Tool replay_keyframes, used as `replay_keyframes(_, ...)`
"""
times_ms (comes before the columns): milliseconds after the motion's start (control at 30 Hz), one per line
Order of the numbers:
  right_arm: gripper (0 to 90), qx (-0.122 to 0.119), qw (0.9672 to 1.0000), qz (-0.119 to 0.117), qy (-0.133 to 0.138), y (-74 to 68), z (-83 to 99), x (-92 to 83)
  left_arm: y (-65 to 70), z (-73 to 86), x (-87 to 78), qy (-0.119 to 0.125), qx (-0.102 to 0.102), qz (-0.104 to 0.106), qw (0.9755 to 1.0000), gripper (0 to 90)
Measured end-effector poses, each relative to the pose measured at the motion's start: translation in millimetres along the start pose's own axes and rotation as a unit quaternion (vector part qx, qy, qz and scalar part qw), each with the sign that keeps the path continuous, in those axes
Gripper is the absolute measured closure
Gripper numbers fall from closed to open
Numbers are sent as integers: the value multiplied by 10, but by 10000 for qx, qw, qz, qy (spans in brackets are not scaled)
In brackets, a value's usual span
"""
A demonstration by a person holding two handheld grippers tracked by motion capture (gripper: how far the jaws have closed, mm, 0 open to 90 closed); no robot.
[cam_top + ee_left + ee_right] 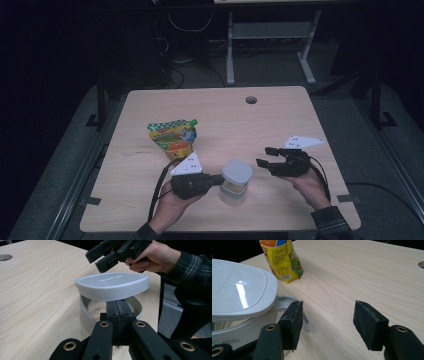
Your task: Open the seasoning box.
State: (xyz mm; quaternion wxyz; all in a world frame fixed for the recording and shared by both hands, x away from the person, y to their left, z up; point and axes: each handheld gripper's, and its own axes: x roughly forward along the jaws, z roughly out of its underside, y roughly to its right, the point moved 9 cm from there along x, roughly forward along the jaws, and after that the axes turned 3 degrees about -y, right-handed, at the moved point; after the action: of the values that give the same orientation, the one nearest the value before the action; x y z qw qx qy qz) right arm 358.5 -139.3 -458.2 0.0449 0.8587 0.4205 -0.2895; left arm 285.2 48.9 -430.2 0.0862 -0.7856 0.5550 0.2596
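Observation:
A clear container [233, 194] with pale powder inside stands near the table's front edge, its grey lid [236, 171] sitting raised and tilted above the rim. My left gripper [219, 179] comes at it from the left. Its jaws are pressed together, and their tip [117, 305] sits at the container's near rim [85, 315], just under the lid [112, 285]. Whether they pinch anything there is hidden. My right gripper [266, 156] hovers just right of the container, open and with nothing between its fingers [327, 315]. The lid [239, 290] and a side tab [287, 301] lie beside its left jaw.
A yellow and green spouted pouch [174, 137] stands behind the left gripper, also close by the container [282, 260]. A round cable hole [251, 100] sits near the table's far edge. Bare wooden tabletop [280, 120] spreads to the back and right.

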Motion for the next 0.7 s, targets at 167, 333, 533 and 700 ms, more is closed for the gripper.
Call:
replay_keyframes(167,404,2,10000,0,-5,-1,2,2,9,-43,-2,31,52,-1,10000,899)
replay_keyframes(333,405,-3,10000,-6,-11,-3,3,5,3,-96,-15,64,104,-1,9999,899)
replay_keyframes(533,404,-7,10000,-3,-13,2,8,9,-5,-156,-8,90,144,-3,9999,900)
replay_keyframes(700,404,-5,10000,-10,-8,3,9,7,-19,-202,-5,127,141,-15,9998,900)
